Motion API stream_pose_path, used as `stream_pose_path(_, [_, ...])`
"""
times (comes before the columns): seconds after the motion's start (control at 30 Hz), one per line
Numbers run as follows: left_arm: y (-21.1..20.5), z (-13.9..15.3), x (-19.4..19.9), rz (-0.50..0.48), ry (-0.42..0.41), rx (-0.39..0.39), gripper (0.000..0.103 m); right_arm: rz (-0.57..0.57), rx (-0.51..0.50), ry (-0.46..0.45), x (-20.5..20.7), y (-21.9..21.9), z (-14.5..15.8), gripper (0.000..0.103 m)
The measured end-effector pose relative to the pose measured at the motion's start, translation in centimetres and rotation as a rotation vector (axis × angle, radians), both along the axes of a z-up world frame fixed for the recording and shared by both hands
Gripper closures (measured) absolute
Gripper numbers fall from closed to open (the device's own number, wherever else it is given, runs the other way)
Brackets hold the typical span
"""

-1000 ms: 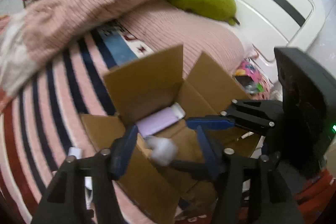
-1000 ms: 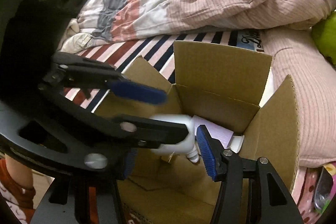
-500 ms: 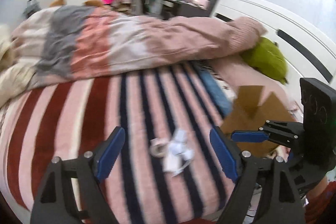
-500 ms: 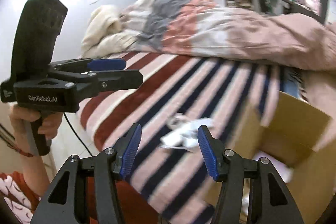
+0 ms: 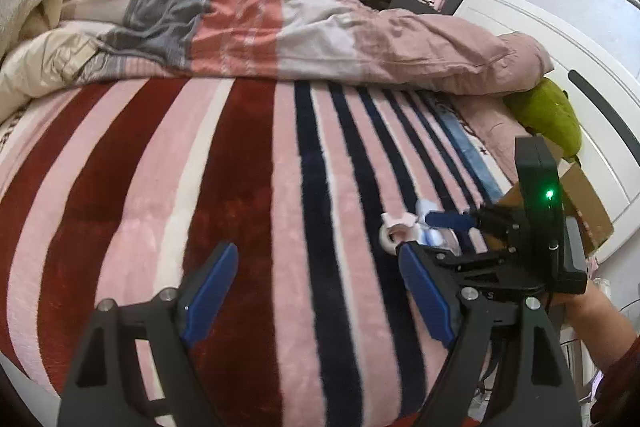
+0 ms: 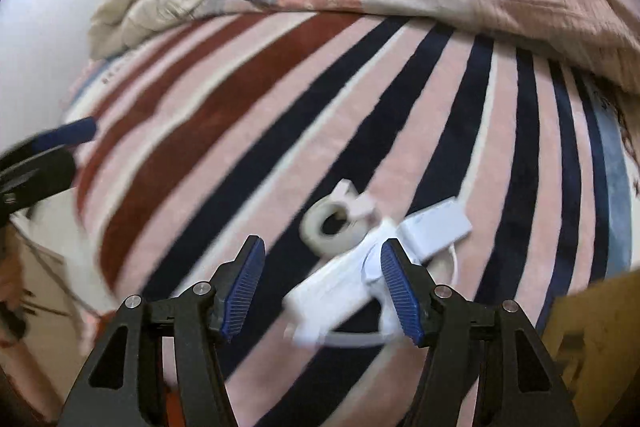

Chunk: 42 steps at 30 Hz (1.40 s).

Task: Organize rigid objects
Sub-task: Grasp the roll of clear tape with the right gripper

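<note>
Both tools have swung off the cardboard box (image 6: pixel 596 339), now at my right view's 4 o'clock edge, toward the striped blanket (image 5: pixel 224 163) on the bed. My left tool (image 5: pixel 316 297) hangs wide open and empty over bare stripes. My right tool (image 6: pixel 322 291) is open too, gripping nothing. The white plastic pieces (image 6: pixel 384 267) lie in a small pile touching its right finger, at 1 o'clock from its centre. They look light, stiff and slippery; I'd pinch the long flat bar. The tape ring (image 6: pixel 330 229) sits at 12 o'clock.
</note>
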<state>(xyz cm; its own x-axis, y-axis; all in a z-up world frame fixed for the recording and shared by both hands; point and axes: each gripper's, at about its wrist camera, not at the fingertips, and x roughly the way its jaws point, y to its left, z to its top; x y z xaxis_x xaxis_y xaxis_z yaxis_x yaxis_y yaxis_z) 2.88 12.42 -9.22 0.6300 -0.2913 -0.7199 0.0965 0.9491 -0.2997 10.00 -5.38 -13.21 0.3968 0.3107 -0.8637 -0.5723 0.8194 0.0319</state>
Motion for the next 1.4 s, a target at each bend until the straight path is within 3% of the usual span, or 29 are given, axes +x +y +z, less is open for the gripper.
stream_pose_path(0.23, [1.3, -1.3, 0.5, 0.028, 0.021, -0.004, 0.022, 0.152, -0.1, 0.024, 0.7, 2.9, -1.8, 0.045])
stream_pose_path(0.3, [1.4, -1.2, 0.3, 0.029, 0.019, -0.011, 0.022, 0.175, -0.077, 0.076, 0.7, 3.1, -2.2, 0.045])
stream_pose_path(0.4, [1.6, -1.1, 0.0, 0.032, 0.017, -0.016, 0.022, 0.198, -0.145, 0.058, 0.4, 4.1, -2.9, 0.047])
stream_pose_path(0.47, [1.7, -0.9, -0.2, 0.035, 0.017, -0.012, 0.022, 0.183, -0.139, 0.068, 0.4, 4.1, -3.0, 0.051])
stream_pose_path(0.57, [1.6, -0.4, -0.4, 0.028, 0.019, -0.006, 0.022, 0.17, -0.126, 0.059, 0.3, 4.1, -2.8, 0.076])
stream_pose_path(0.6, [1.4, -0.2, -0.5, 0.018, 0.015, -0.007, 0.022, 0.175, -0.127, 0.057, 0.1, 4.0, -2.5, 0.103])
stream_pose_path(0.77, [-0.1, 1.8, -0.8, -0.037, -0.025, -0.068, 0.022, 0.198, -0.081, 0.024, -1.6, 3.8, 0.1, 0.103])
stream_pose_path(0.8, [-0.3, 2.3, -0.9, -0.027, -0.033, -0.069, 0.022, 0.198, -0.09, 0.028, -1.8, 3.6, 0.3, 0.097])
stream_pose_path(0.83, [-0.4, 2.7, -1.0, -0.014, -0.036, -0.066, 0.022, 0.197, -0.095, 0.042, -1.8, 3.6, 0.2, 0.073])
stream_pose_path(0.9, [-0.4, 3.1, -1.4, 0.001, -0.041, -0.052, 0.022, 0.183, -0.091, 0.01, -1.6, 3.5, -0.1, 0.041])
stream_pose_path(1.1, [0.6, 2.9, -2.2, 0.041, -0.019, -0.02, 0.022, 0.187, -0.071, -0.046, 1.1, 4.8, -1.9, 0.041])
stream_pose_path(1.17, [1.1, 2.8, -2.0, 0.053, -0.013, -0.014, 0.022, 0.197, -0.064, -0.033, 1.7, 5.1, -2.4, 0.048])
stream_pose_path(1.2, [1.2, 2.7, -1.9, 0.056, -0.012, -0.016, 0.022, 0.209, -0.061, -0.022, 1.9, 5.3, -2.7, 0.064])
stream_pose_path(1.23, [1.3, 2.7, -1.8, 0.056, -0.011, -0.019, 0.022, 0.217, -0.065, -0.013, 1.9, 5.5, -3.0, 0.073])
stream_pose_path(1.33, [1.2, 2.6, -1.6, 0.045, -0.011, -0.029, 0.022, 0.239, -0.055, -0.019, 1.4, 5.5, -2.7, 0.092])
stream_pose_path(1.4, [0.9, 2.6, -1.4, 0.035, -0.01, -0.032, 0.022, 0.25, -0.042, -0.02, 0.7, 5.3, -2.0, 0.092])
